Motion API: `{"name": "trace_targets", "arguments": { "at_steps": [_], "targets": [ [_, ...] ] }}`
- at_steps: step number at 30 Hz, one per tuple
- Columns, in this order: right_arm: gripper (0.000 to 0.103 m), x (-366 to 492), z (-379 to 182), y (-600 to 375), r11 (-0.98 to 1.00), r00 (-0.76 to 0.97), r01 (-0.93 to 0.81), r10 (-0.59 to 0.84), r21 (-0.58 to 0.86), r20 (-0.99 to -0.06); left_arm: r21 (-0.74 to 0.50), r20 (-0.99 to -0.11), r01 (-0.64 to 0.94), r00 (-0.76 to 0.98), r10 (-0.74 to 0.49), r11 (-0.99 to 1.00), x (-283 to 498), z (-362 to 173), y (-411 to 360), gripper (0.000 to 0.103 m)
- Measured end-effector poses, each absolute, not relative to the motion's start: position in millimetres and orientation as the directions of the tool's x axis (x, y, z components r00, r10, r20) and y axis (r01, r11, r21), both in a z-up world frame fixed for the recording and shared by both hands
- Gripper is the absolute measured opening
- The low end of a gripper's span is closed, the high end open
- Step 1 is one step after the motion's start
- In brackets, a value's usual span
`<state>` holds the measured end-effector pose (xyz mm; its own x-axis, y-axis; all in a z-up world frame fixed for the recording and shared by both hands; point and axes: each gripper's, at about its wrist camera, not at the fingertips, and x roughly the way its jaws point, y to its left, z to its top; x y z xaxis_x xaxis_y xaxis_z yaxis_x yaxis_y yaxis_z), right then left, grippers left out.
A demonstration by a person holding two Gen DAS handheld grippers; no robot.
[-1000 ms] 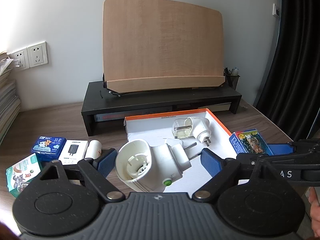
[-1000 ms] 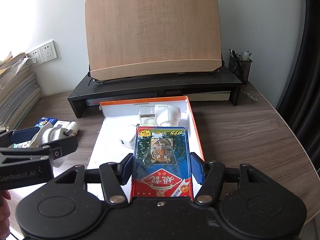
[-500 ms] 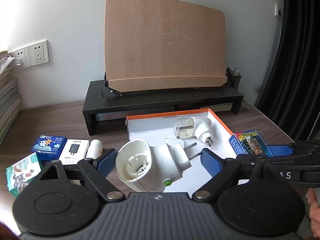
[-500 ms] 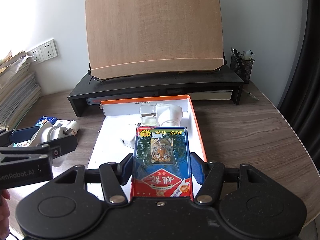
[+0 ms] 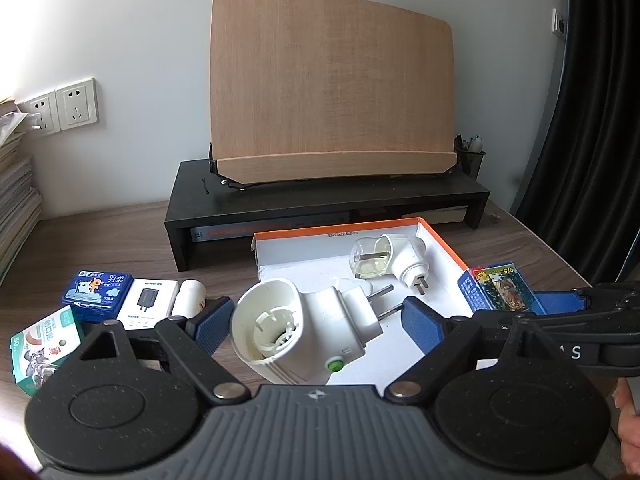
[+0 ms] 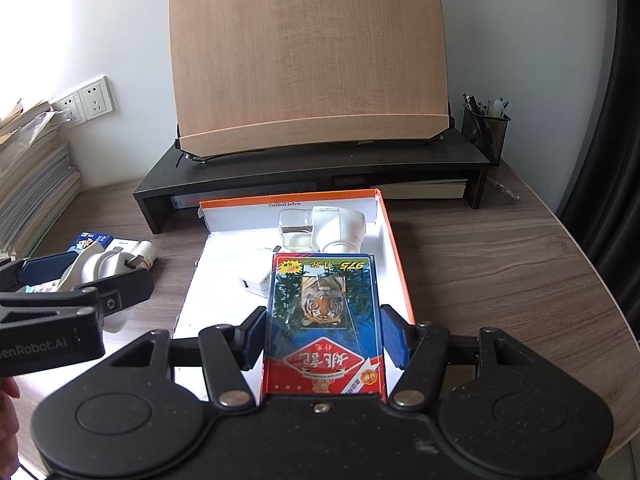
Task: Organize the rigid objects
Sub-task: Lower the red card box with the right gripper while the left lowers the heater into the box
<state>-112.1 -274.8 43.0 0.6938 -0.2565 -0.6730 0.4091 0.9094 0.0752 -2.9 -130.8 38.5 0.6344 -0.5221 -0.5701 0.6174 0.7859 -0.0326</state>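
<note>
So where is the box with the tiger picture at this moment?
The tiger box sits between the jaws of the right gripper, held over the near right part of the orange-edged tray. In the right wrist view, the plug-in device with liquid lies just beyond it.

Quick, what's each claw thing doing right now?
Left gripper: holding the white plug-in device.
Right gripper: closed on the tiger card box.

The white tray (image 6: 400, 264) has bare floor along its left side; a plug-in (image 6: 340, 228) fills its far corner, a small adapter (image 6: 256, 284) mid-floor. Bench (image 6: 500, 280) right of it lies bare
</note>
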Motion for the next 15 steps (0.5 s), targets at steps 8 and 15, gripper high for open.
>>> {"name": "trace_targets", "arguments": {
  "at_steps": [8,15],
  "targets": [
    [0.071,-106.9,41.6,-275.3,0.911,0.688,0.405,-0.248,0.077,-0.682,-0.032,-0.575,0.619,0.631,-0.521,0.785,-0.1,36.6,-131.2,0.092],
    [0.071,-103.0,39.4,-275.3,0.914,0.679,0.400,-0.239,0.076,-0.694,-0.033,-0.581,0.617,0.628,-0.518,0.786,1.4,35.7,-131.3,0.092]
  ]
}}
